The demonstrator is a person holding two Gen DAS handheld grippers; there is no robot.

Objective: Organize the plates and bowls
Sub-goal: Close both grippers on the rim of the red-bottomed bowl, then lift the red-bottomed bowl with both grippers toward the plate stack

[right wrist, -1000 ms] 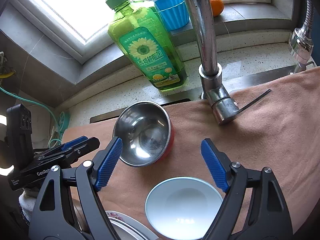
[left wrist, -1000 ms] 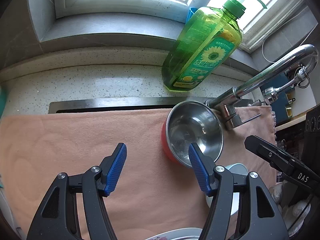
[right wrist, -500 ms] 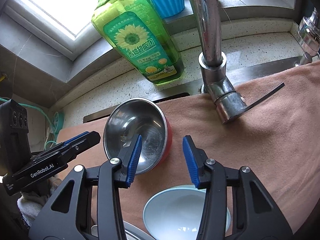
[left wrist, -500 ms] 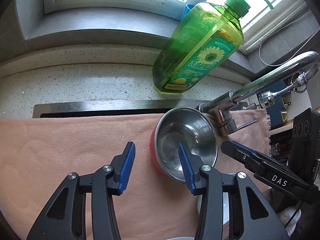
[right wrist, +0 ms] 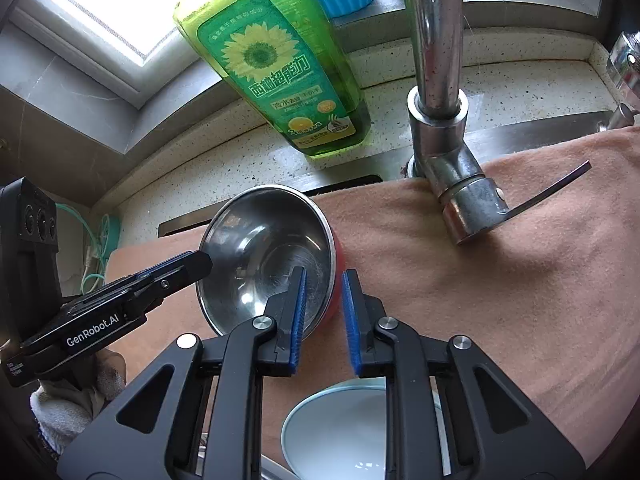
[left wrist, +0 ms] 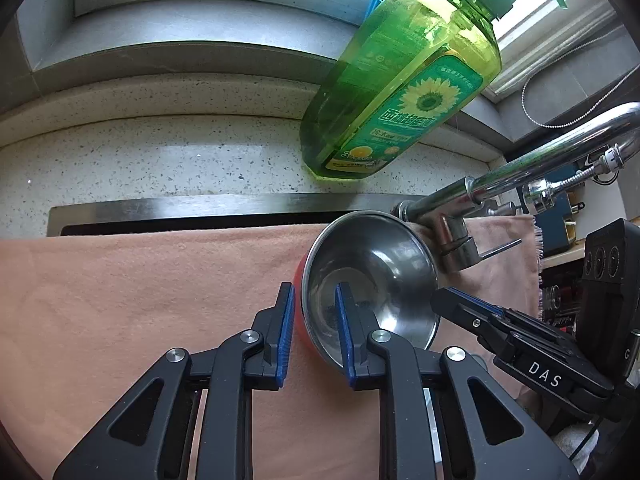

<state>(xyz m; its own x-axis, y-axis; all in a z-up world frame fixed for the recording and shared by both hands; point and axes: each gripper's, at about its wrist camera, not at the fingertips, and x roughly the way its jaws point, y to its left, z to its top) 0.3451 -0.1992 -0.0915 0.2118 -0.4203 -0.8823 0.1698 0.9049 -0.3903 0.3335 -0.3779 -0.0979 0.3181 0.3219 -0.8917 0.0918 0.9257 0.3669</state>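
Both grippers have just been closing on the steel bowl [left wrist: 372,276] rim: left gripper [left wrist: 314,332] fingers pinch one side, right gripper [right wrist: 322,316] fingers the opposite (bowl tilted on the towel [right wrist: 480,300]).

Each gripper is built of matte black plastic arms with triangular cut-outs, joined by round silver screws, and ends in two slim fingers faced with ribbed blue pads. The left gripper [left wrist: 314,322] carries four such screws across its linkage, as does the right gripper [right wrist: 323,304]. Seen from the left wrist camera, the right gripper's side bears white "DAS" lettering beside a black block with three round sockets. From the right wrist camera, the left gripper's side reads "GenRobot.AI" in white. Below that lettering, a white knitted glove [right wrist: 66,412] shows.
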